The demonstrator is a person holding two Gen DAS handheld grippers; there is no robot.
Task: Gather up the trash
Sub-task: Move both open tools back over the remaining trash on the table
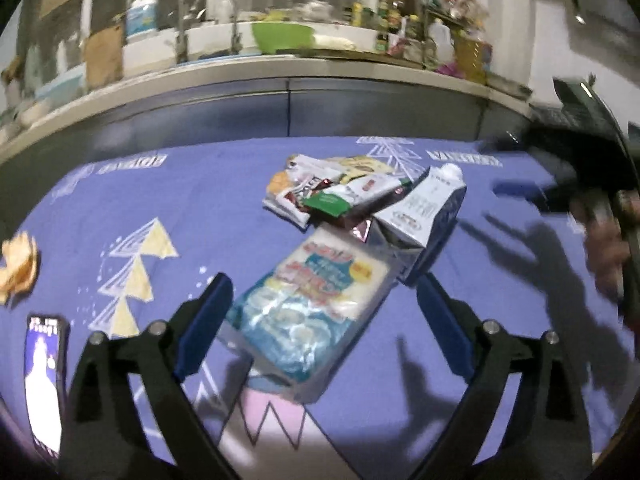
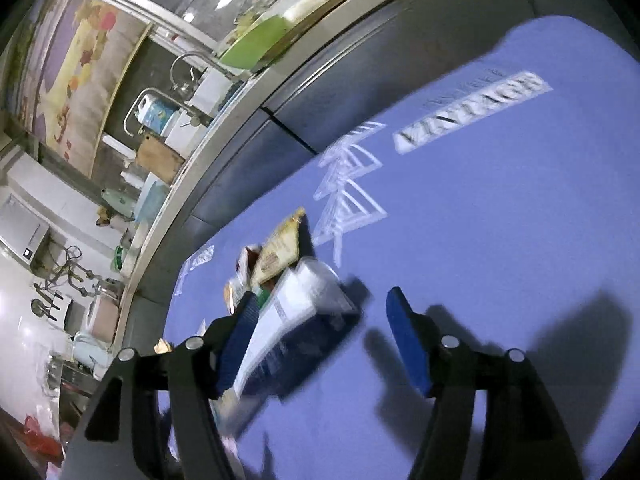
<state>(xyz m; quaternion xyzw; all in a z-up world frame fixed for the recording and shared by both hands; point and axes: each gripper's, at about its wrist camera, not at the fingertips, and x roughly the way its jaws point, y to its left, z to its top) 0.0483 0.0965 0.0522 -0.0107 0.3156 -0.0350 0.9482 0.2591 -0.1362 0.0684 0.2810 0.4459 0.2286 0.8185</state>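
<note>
Trash sits gathered in one heap near the middle of the purple tablecloth (image 1: 160,200); no bin or bag is visible in either view, so where it is to go cannot be told.

Left to right, left wrist view: a phone (image 1: 44,384) near the left edge, and a crumpled brownish scrap (image 1: 18,268) lying apart beyond it. Left gripper (image 1: 320,328) stands wide open, empty, with the near end of the blue-and-white packet (image 1: 316,304) between its pads but not pressed. Beyond lies the pile of wrappers (image 1: 332,192); touching it on the right, a milk carton (image 1: 424,216) on its side, cap still on, contents unknown. Right gripper (image 1: 516,190) shows blurred at the far right.

Right wrist view: right gripper (image 2: 320,344) open, carton (image 2: 304,316) between the pads, nearer the left pad; contact uncertain, blur.

Judgement: gathering step, grasp not yet made. Next move calls for closing on the packet squarely. The stray scrap is still left.
</note>
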